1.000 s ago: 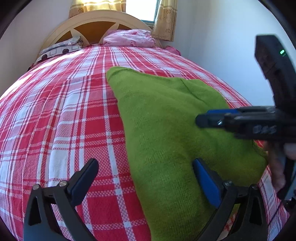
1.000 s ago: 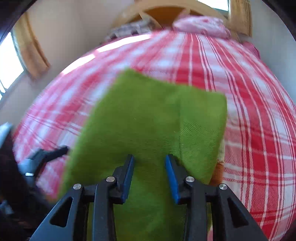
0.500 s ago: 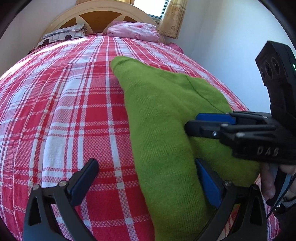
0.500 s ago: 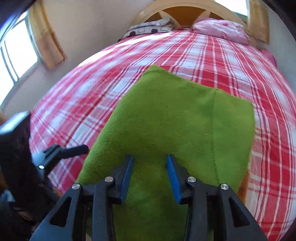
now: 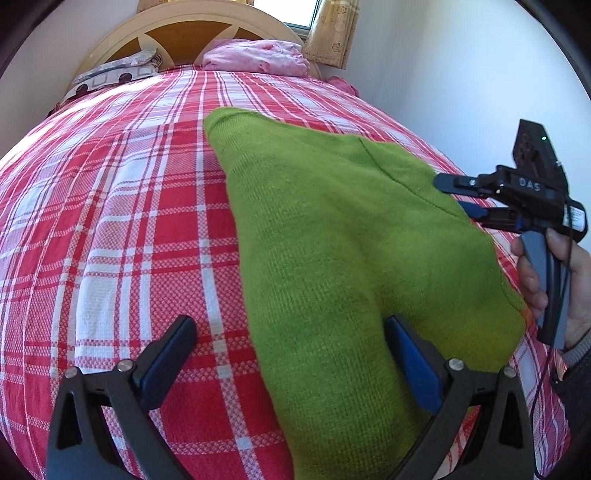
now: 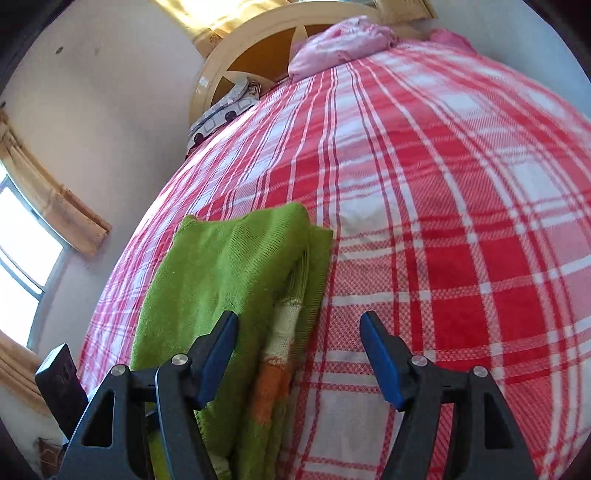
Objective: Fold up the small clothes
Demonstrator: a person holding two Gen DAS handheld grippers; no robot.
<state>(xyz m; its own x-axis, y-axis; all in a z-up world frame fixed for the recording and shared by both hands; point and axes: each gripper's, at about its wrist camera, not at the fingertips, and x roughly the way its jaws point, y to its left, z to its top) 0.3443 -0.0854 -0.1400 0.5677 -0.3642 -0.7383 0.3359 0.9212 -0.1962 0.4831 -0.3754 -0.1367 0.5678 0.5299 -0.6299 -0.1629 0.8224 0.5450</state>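
A green knitted garment (image 5: 332, 258), folded over on itself, lies flat on the red-and-white plaid bedspread (image 5: 129, 240), towards the bed's right side and near edge as seen from the left wrist camera. A stitched seam runs across its upper layer. From the right wrist camera the fold shows in section: layers stacked, with a cream band and an orange band (image 6: 273, 391) visible along the edge of the lower layers. The left gripper (image 5: 291, 354) stands wide; its left blue pad is over bare bedspread, its right blue pad is at the garment's surface, and nothing is clamped between them. Whether that right pad touches the knit cannot be told. The right gripper (image 6: 299, 354) is spread apart, its jaws having just been opening; the garment's right edge and a strip of bedspread lie in the gap below it, and the pads press on neither. In the left wrist view that tool sits beside the garment's right edge, held by a hand (image 5: 554, 288) at the frame's right margin. At the far end of the bed stand an arched cream wooden headboard (image 5: 192, 33), a crumpled pink cloth (image 5: 255, 59) and a patterned grey-and-white pillow (image 5: 114, 72). Yellow curtains (image 5: 332, 33) hang by the window behind.
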